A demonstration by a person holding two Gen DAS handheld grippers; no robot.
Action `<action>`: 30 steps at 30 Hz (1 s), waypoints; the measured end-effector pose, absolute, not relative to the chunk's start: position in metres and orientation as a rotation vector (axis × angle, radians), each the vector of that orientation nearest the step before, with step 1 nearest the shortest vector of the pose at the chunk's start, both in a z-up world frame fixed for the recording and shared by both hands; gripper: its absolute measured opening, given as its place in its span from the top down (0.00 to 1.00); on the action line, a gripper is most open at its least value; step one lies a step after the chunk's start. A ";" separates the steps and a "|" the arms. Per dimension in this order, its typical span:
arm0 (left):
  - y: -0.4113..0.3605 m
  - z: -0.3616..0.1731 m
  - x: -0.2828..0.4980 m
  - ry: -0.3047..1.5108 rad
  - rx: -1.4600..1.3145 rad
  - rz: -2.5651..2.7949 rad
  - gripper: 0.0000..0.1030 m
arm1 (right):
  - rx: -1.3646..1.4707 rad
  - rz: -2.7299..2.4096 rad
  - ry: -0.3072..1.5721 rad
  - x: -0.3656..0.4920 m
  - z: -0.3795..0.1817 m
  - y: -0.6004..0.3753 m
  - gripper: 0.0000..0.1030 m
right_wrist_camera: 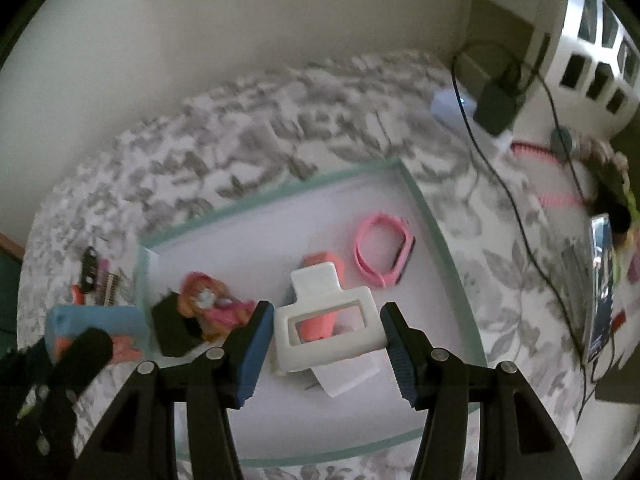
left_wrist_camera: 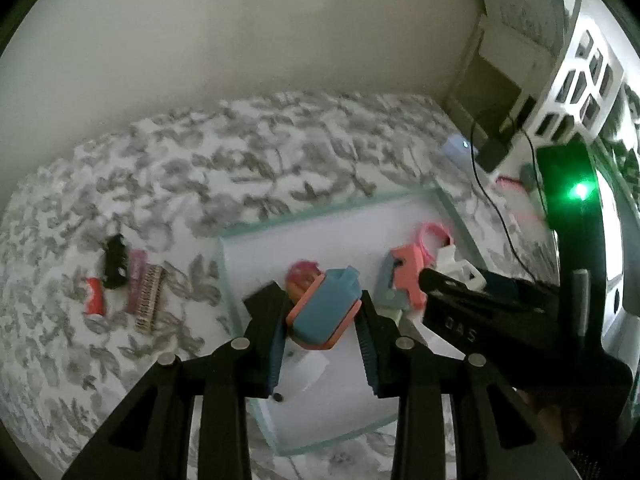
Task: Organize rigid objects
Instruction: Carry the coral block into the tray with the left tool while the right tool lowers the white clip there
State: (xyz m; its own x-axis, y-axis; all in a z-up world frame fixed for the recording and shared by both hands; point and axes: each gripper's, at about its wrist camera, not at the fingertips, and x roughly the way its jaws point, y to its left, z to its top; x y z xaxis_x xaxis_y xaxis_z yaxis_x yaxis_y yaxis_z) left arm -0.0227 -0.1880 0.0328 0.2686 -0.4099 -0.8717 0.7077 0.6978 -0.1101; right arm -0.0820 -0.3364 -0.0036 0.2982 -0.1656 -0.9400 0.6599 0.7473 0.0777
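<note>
Left fingers (left_wrist_camera: 322, 316) clamp blue-orange clip (left_wrist_camera: 324, 310); right fingers (right_wrist_camera: 326, 344) clamp white clip (right_wrist_camera: 326, 338) — blurry tray (right_wrist_camera: 280, 196) below.

It was a home bedroom: a bed with a leaf-patterned bedspread (left_wrist_camera: 248, 168) stood against a plain wall (left_wrist_camera: 240, 32), a white lattice shelf (right_wrist_camera: 600, 64) beside it.

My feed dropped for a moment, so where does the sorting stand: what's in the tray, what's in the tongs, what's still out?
Done: the pink band, a doll-like toy and a coral piece lie in the tray. In hand: the left tongs grip a blue and coral block, the right tongs a white clip, both over the tray. Left: several small items remain on the leaf-print cloth.
</note>
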 end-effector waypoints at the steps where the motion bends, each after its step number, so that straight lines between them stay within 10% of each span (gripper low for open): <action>1: -0.189 0.029 -0.023 1.070 0.330 -0.776 0.66 | 0.509 -0.584 1.157 -0.082 -0.007 -0.337 0.44; 30: -0.208 -0.019 -0.023 1.220 0.331 -0.796 0.66 | 0.585 -0.689 1.239 -0.095 -0.044 -0.365 0.44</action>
